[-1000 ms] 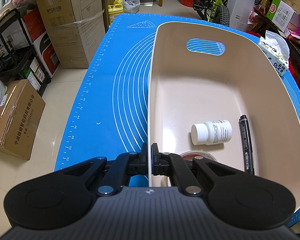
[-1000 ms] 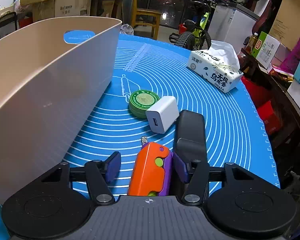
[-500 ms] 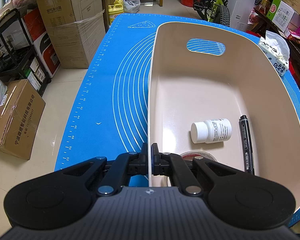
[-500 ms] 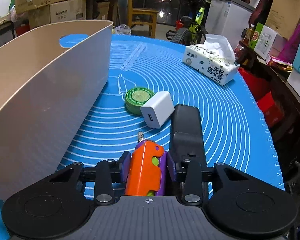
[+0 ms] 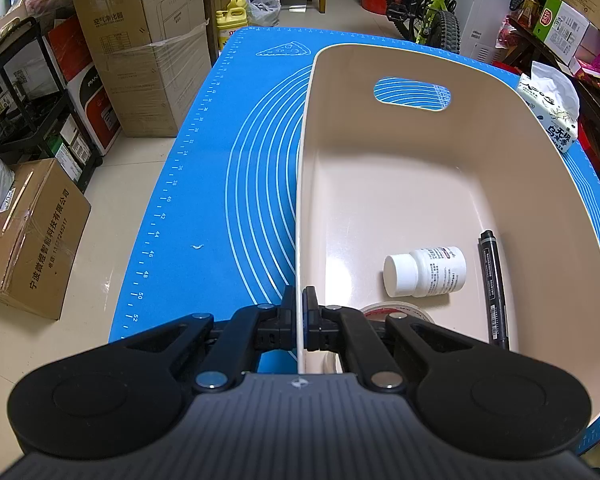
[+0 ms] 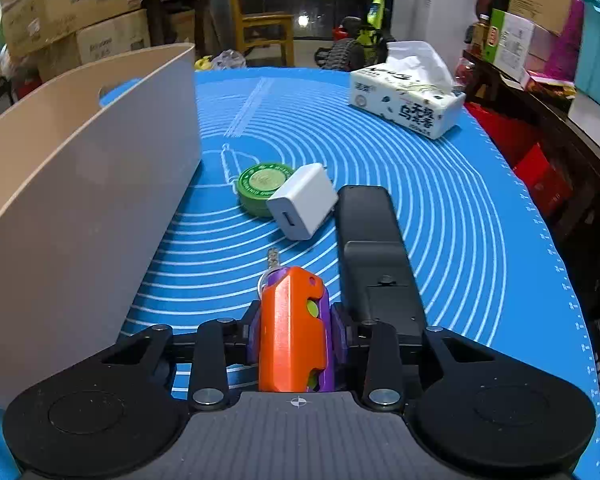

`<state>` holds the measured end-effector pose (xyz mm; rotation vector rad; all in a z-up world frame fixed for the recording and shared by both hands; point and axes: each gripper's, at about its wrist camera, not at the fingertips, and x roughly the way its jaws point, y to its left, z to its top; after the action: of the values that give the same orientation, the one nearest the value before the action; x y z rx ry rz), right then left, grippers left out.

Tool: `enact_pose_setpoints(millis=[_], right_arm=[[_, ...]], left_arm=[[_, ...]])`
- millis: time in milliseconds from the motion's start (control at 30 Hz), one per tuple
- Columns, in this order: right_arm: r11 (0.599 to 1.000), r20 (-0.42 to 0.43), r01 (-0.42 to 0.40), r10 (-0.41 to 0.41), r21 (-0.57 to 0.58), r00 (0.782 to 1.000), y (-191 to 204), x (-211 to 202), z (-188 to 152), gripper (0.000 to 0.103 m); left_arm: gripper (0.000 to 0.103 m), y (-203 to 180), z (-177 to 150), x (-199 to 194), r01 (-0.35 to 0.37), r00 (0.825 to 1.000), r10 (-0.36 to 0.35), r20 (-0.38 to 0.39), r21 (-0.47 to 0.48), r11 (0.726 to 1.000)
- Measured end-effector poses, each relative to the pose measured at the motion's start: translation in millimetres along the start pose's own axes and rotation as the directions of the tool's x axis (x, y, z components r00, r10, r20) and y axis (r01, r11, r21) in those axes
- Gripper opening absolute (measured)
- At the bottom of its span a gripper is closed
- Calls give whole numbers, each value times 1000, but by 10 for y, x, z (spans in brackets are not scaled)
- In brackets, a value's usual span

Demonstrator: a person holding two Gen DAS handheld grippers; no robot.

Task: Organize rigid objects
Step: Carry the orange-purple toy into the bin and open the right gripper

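With our left gripper (image 5: 300, 312) clamped on the bin (image 5: 440, 184) rim, our right gripper (image 6: 296, 324) was closing on the orange toy (image 6: 292, 328) over the mat (image 6: 440, 200); we judged it best lifted straight, clear of the remote (image 6: 376, 256).

Orange-purple toy (image 6: 294, 328) sits upright between my right gripper (image 6: 296, 320) pads, jaws closing. Green tin (image 6: 263, 187), white charger (image 6: 302, 201), black remote (image 6: 374, 256) lie just ahead.

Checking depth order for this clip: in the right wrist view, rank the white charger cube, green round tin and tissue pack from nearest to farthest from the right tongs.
1. White charger cube, just ahead, centre.
2. Green round tin, behind it, slightly left.
3. Tissue pack, far right.
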<state>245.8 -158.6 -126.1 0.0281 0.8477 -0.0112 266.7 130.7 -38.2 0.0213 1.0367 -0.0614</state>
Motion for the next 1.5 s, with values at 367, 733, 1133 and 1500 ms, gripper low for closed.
enact_pose_setpoints(millis=[367,733,1133,1500], right_arm=[[999,101,-20,17,25,995,-23,-348,227,42],[995,236,-70,86,-76,968,352,-781,790,42],[971,229,-172,207,-164,951,963,-813,1034,42],[953,65,-210,229,-217,971,1413,-435,913,42]], left_arm=[[4,0,-2,1,0,1000,0,0,0,1000],[4,0,-3,2,0,1000,0,0,0,1000],[4,6,7,-5,-4,1000,4,-1,6,1000],[4,8,-5,0,-5,1000,5,0,10,1000]])
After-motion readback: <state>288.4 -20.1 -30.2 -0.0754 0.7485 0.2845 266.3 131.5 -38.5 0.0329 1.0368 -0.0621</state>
